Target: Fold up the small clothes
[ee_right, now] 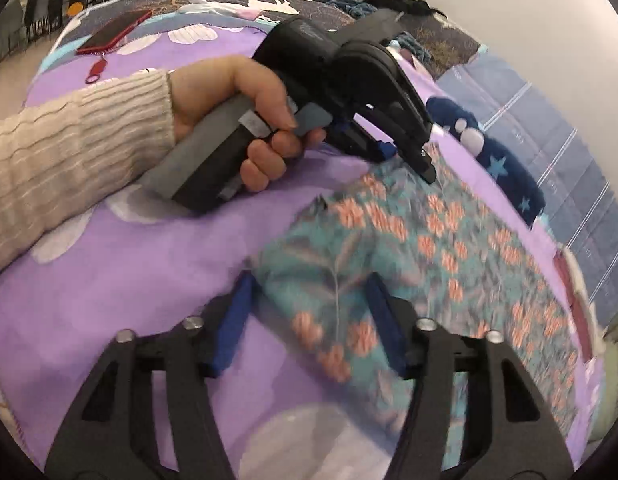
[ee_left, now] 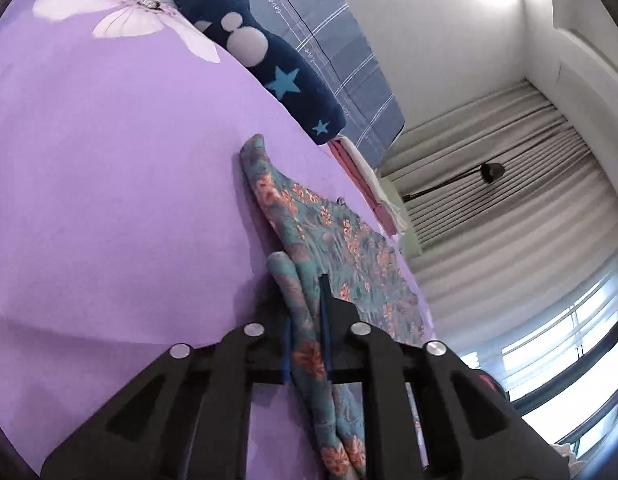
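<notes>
At lower centre of the left wrist view, the left gripper (ee_left: 307, 320) is clamped on a bunched edge of the floral garment (ee_left: 341, 248), which lies on the purple sheet (ee_left: 109, 200). The right gripper (ee_right: 309, 320) hangs wide apart over the cloth, gripping nothing. Judged step: securing corners for a fold; next, the right must close on the near edge.

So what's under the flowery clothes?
The flowery clothes lie on a purple bedsheet. You can see it all around them; whatever sits right underneath is covered.

my right wrist view smears the floral garment (ee_right: 409, 264) with motion blur. the left claw (ee_left: 307, 320) hides the pinched fold behind its fingers, and the garment's near end runs off frame.
</notes>
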{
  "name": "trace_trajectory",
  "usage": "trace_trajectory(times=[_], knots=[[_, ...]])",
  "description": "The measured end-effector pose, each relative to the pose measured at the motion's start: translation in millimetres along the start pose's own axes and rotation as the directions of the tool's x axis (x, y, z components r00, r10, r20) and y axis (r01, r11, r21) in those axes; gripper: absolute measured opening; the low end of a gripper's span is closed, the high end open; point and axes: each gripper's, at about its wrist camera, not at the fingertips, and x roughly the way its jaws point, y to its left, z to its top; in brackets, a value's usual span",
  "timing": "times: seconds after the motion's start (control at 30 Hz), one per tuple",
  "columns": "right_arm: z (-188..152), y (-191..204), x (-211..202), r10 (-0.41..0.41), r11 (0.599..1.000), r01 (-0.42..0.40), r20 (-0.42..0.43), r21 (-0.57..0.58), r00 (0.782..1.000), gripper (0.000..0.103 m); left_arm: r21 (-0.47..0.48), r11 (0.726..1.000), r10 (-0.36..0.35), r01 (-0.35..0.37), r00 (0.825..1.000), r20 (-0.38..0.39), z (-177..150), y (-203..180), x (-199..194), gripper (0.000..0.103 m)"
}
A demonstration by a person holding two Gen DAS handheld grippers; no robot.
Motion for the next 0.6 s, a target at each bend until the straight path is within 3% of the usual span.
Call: trace_trajectory(times=[0.03,0.1,0.2,0.3,0.4,0.6], knots=[[1,3,2,-0.015,1.0,0.015,0.006,-0.018,1.0,0.04,0.014,1.0,0.017,-0.017,1.0,-0.003,0,-4,1,0.011],[3,10,2,-0.033,0.999,0.033,0.01,-0.036,0.999,0.019,0.038,0.998,0.046,-0.046,0.999,-0.005,0,-9,4,0.011],[5,1,4,-0.018,1.0,0.018,0.01,0.011,1.0,0.012,0.036,0.998,0.049,-0.049,0.999,-0.001,2,-9,4,0.009],[4,-16,-3,0.03,0.995,-0.032,0.018,0.098,0.999,0.01,0.041,0.998,0.044,-0.045,0.999,0.011,4,-19,3,0.009],[2,-39,-24,0.064,0.976,-0.08,0.084,0.203,0.994,0.01,0.068,0.997,0.029,-0.03,1.0,0.012,7,-40,4,0.008],[-17,-93,-77,0.026,0.922,-0.104,0.207,0.374,0.978,0.01,0.182,0.981,0.063,-0.067,0.998,0.027,20,-119,19,0.008]])
